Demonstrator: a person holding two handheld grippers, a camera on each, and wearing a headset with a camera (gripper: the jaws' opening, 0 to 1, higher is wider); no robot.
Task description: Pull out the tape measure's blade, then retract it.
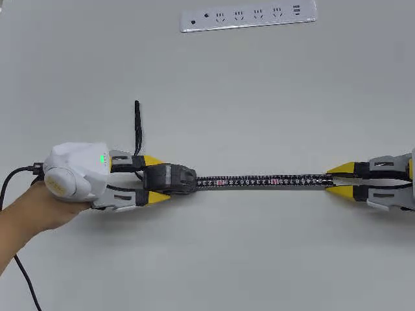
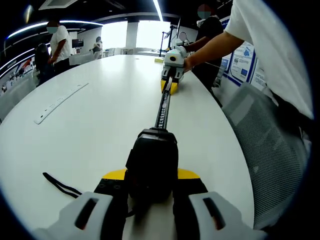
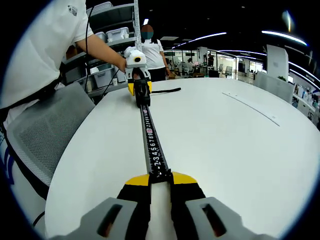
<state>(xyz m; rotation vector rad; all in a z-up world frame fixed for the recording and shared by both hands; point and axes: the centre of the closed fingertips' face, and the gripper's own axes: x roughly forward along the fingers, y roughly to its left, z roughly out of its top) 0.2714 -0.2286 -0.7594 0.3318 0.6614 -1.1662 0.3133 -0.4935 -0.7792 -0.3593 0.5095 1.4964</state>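
Note:
A black tape measure case [image 1: 172, 179] lies on the white table, held between the yellow-tipped jaws of my left gripper [image 1: 154, 179], which is shut on it. In the left gripper view the case [image 2: 152, 162] sits right in front of the left gripper [image 2: 150, 175]. Its dark blade [image 1: 262, 182] with white numbers runs right across the table to my right gripper [image 1: 338, 181], shut on the blade's end. The blade [image 3: 151, 142] stretches away from the right gripper [image 3: 160, 176] toward the case [image 3: 142, 93]. A black wrist strap [image 1: 137, 126] trails from the case.
A white power strip [image 1: 248, 15] lies at the table's far edge. A black cable [image 1: 16, 214] runs from the left gripper past the person's hand. A mesh chair [image 2: 270, 150] stands beside the table. People stand in the room beyond [image 2: 55, 42].

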